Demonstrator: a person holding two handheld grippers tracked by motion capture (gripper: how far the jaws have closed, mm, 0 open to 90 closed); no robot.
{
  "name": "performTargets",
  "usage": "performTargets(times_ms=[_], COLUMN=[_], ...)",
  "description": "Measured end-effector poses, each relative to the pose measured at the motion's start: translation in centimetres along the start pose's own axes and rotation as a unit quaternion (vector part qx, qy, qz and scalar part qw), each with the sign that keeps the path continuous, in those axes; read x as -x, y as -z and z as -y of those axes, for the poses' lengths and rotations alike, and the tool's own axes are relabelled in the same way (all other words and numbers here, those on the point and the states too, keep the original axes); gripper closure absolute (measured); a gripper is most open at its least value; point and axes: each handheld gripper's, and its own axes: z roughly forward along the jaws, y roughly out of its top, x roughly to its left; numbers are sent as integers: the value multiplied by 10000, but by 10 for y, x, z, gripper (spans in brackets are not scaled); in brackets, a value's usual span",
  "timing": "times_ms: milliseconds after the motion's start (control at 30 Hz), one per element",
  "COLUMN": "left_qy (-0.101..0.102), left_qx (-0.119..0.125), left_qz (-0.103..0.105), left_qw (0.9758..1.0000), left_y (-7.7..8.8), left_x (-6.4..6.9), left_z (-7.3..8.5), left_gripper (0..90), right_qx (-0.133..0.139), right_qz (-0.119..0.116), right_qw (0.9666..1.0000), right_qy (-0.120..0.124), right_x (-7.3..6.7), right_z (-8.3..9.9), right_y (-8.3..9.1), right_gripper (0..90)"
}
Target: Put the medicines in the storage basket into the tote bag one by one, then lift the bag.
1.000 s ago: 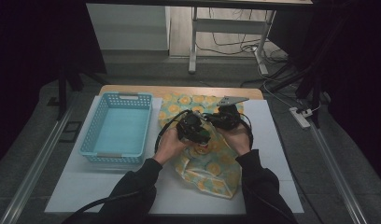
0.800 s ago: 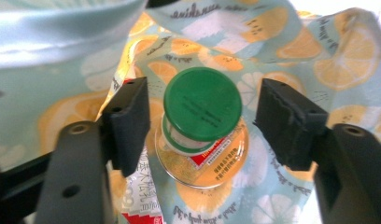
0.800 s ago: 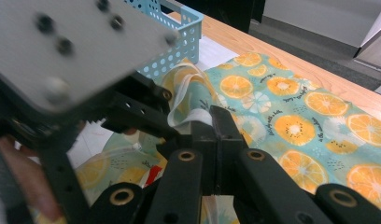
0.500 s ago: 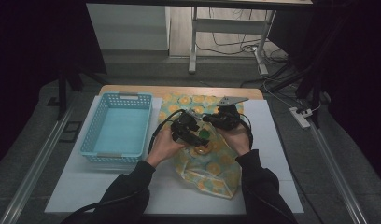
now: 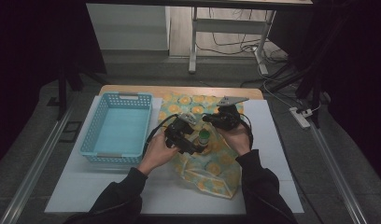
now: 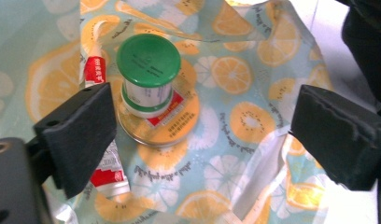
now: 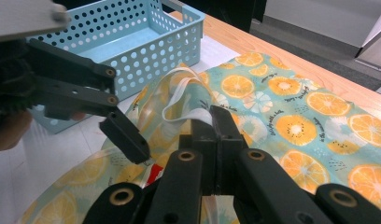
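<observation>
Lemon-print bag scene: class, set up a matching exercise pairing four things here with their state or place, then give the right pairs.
Things:
1. green-lidded jar
2. left tongs
3. right tongs
4. blue basket

States or places:
A. shut on the bag's edge
B. holds nothing, left of the bag
C. upright on a round orange tin inside the bag
D. open, just been opening, nothing gripped

Pairs: 1-C, 2-D, 3-A, 4-B
</observation>
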Motion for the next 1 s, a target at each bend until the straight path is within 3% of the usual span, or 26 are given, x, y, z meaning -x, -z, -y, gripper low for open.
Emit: performTargets(times_ms=[433,833,1000], left_qy=[-132,-209,-188], left_qx=[60,69,-85], left_qz=[222,11,9], left_qw=[9996,9998,9998], left_y=[12,2,-9], left_x=[15,23,27], left_z=[17,27,27], left_gripper=[5,9,19], right_qx=[-18,-35,-49], right_qz=[-29,-39,-51], right_qw=[10000,10000,10000], right_qy=[15,10,32], right_x=[-1,-3,-4], right_z=[0,0,0], right_y=[-1,-2,-3], right_gripper=[897,897,897])
